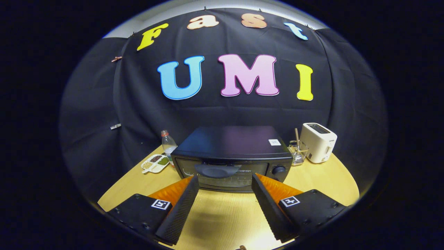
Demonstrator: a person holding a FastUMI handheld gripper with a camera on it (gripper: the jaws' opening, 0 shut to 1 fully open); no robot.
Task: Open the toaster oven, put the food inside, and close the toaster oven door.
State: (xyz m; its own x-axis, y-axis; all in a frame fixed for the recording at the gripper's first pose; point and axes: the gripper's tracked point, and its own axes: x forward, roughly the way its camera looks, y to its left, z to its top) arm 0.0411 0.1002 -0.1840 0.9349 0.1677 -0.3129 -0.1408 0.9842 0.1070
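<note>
you hold the gripper (225,180) low over the wooden bench (222,215), its 2 fingers (180,208) spread wide apart with nothing between them but bare bench top. the fingertips end just short of the toaster oven (231,158), which sits dead ahead at 12 o'clock, apart from the fingers and not touched by them. its door (222,175) is shut, the glass front upright, and the dark curved handle (217,170) lies across the top of the door, nearer your left finger than your right. a round knob (278,169) sits at the right end of the oven's front, just beyond the tip of the right finger. a small white sticker (274,142) lies on the oven's flat black top toward its right rear corner.

at about 10 o'clock from the oven, near its left side, a white divided dish (154,163) rests on the bench with small heaps of dark, green and pale food in its compartments. just behind it, beside the oven's left rear corner, a clear bottle (168,143) with a red cap stands upright. at about 2 o'clock, just beside the oven's right side, a clear glass (298,151) holds a thin stick that leans up out of it. a white toaster (318,141) stands next to the glass, farther right and close to the bench's edge.
</note>
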